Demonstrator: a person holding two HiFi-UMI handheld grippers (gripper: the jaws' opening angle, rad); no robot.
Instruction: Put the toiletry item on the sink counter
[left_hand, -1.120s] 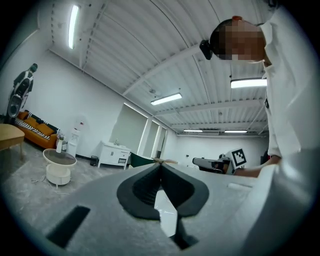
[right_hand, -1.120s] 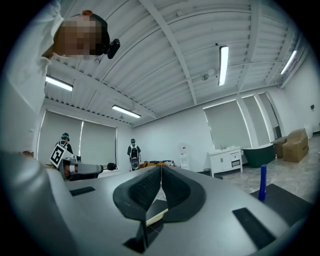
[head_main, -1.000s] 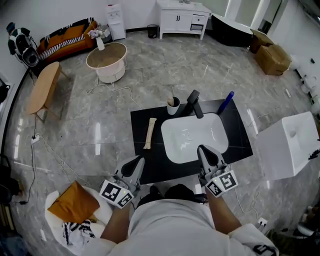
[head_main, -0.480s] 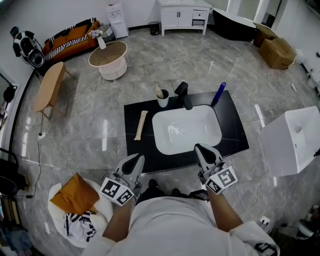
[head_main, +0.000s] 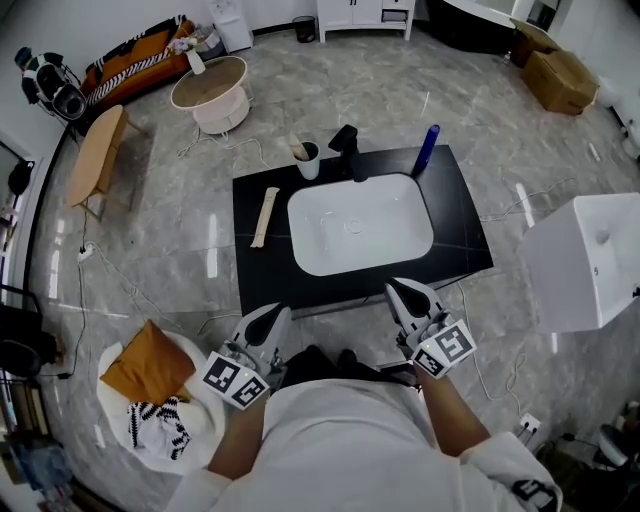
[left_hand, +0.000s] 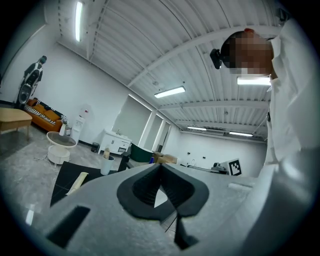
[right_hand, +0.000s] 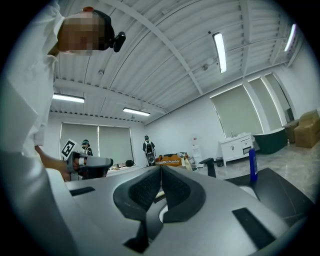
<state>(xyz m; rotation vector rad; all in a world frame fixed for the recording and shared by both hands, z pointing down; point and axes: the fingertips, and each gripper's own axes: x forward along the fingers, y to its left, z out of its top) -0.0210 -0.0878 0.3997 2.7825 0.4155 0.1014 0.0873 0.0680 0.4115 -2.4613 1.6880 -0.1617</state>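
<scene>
Head view puts the tube flat on the black tabletop, at 9 o'clock from the white basin and apart from its rim. A cup stands at 11 o'clock of the basin, the faucet at 12, and a blue bottle stands upright at 1 o'clock. Both tools are at the 6 o'clock side. The left tool is just off the tabletop's near edge. The right tool has its tip at that edge. Neither touches the tube.

This view does not show how the jaws stand; the tools' own views do. Left gripper view shows the left tool clenched, with its jaw tips meeting and nothing held. Beyond it at 10 o'clock lie the tube on the tabletop and the cup. The bottle is barely visible here.

Right gripper view shows the right tool clenched too, tips together and empty. Past it at 2 o'clock stand the bottle and the faucet. The cup is not clear from this side.

Farther out, the head view shows a round table at 11 o'clock on the marble floor.
</scene>
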